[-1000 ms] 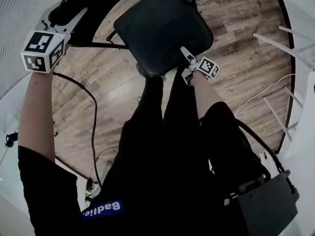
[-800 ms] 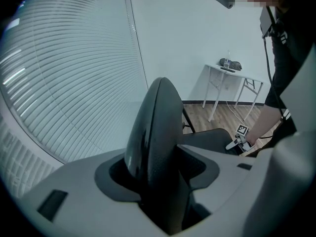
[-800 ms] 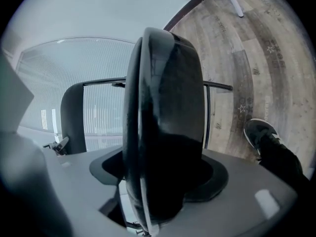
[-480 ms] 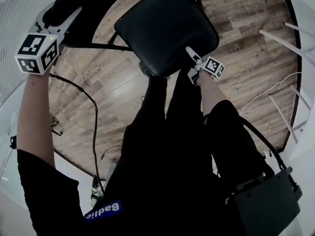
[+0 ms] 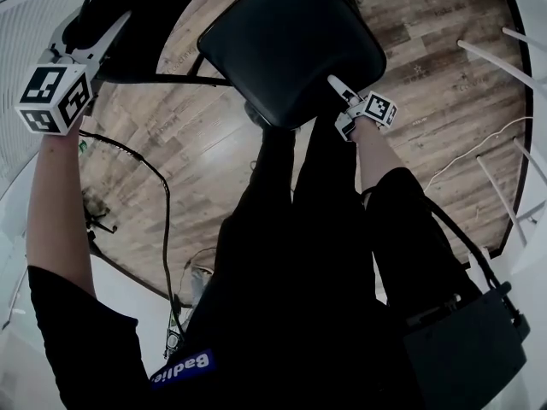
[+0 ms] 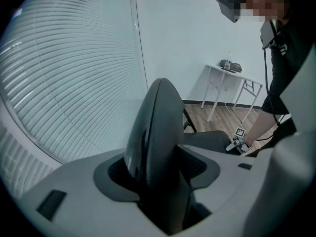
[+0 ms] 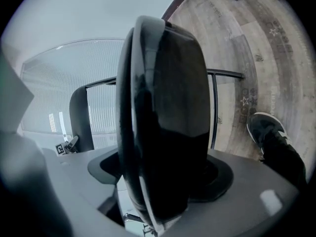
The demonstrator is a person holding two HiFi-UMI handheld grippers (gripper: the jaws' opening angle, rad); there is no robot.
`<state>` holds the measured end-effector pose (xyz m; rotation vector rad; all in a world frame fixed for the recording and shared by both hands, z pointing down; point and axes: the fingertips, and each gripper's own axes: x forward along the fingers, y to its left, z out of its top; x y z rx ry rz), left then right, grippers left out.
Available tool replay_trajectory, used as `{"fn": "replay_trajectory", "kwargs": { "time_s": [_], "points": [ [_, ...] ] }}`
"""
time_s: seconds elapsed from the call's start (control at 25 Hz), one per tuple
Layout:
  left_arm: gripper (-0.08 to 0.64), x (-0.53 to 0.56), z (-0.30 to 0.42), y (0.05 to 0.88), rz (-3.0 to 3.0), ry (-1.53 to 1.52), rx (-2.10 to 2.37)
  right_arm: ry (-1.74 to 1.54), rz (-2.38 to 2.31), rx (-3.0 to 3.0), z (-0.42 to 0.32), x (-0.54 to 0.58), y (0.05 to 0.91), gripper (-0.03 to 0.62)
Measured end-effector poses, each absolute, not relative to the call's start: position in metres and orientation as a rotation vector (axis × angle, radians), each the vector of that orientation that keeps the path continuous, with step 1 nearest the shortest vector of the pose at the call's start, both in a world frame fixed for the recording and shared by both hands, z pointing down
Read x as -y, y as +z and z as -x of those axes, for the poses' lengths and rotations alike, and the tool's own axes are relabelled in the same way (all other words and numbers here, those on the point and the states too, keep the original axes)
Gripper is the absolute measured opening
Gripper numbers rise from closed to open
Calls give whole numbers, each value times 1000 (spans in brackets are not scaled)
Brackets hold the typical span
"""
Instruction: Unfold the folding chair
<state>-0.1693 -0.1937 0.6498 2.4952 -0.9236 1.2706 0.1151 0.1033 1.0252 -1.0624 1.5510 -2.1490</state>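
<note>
Head view first: the black folding chair [image 5: 214,79] with padded cushions and a thin dark metal frame sits at the top of the frame, on the brown wood-plank floor [image 5: 427,75]. Its seat [image 5: 291,49] lies flat, face up, with the backrest [image 5: 145,11] off in the upper left. So the chair runs back to front from left to right across the picture. The left gripper [image 5: 107,32] reaches up into the backrest at the upper left. The right gripper [image 5: 340,101] sits on the seat's lower right corner, one white finger lying on top of the cushion. The person's black-trousered legs [image 5: 299,229] fill the middle below the seat.

Left gripper view: the backrest [image 6: 155,127] shows edge-on, its long axis running straight up the frame, and it stands right in the left gripper [image 6: 158,181]. The jaws are clamped around its lower edge. The seat [image 6: 207,141] pokes out to the right behind it, and the right gripper [image 6: 237,142] is on its far corner. There are white window blinds [image 6: 64,83] on the left and a white folding table [image 6: 232,75] at the back.

Right gripper view: the seat [image 7: 168,107] is edge-on too, standing tall in the frame and filling the right gripper [image 7: 163,191]. Its jaws are opening, the cushion between them with a light sliver showing at its lower left side. The backrest [image 7: 81,117] and left gripper [image 7: 66,147] are at the left, and a black shoe [image 7: 269,130] is at the right.
</note>
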Motion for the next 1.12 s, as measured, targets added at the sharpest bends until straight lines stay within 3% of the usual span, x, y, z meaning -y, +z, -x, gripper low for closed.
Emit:
{"fn": "replay_trajectory", "kwargs": {
  "time_s": [0.08,0.2,0.4,0.72,1.12],
  "points": [
    [235,194,172,650,-2501,1265,942,-2178,1067,-1539,-114,-104,1028,359],
    [335,197,183,641,-2502,1271,1008,-2295,1183,-1480,-120,-124,1033,479],
    [353,201,184,609,-2496,1179,1083,-2364,1377,-1532,-158,-150,996,477],
    [353,160,178,561,-2436,1007,1190,-2360,1261,-1876,-165,-139,858,471],
    [351,53,143,510,-2344,673,1151,-2171,1058,-2220,-117,-105,672,418]
  ]
}}
